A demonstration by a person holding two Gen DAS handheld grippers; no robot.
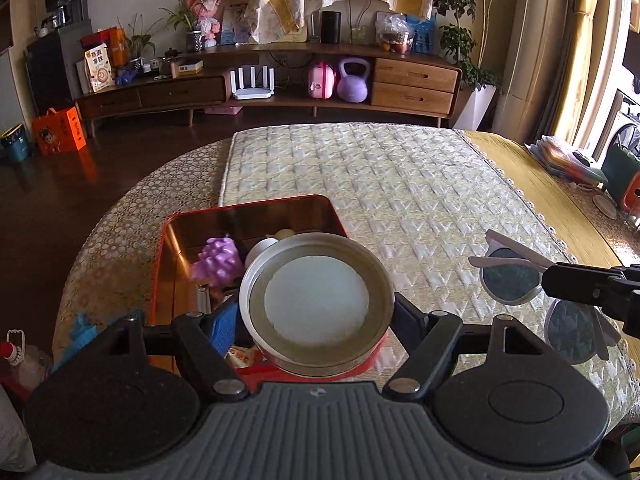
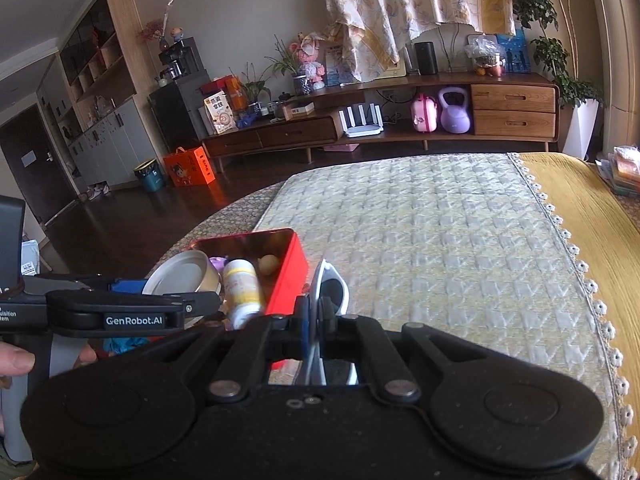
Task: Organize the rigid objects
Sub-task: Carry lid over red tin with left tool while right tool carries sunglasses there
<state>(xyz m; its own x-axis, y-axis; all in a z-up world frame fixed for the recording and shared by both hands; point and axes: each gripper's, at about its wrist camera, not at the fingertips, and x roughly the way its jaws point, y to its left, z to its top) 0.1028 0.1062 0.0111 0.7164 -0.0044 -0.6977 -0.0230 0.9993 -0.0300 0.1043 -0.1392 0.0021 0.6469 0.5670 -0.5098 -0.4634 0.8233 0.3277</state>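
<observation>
Quilted table cover (image 1: 400, 184), wooden sideboard (image 1: 416, 80)

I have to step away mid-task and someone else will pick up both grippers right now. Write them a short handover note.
Left gripper: closed on a round tin, held over the red box.
Right gripper: shut on white sunglasses, held in the air beside the box.
Red box sits at the near left of the quilted table cover.
Done: a purple spiky toy, a pale bottle and a small brown round item lie in the box.
Left: probably set the tin in the box, then the sunglasses.
</observation>
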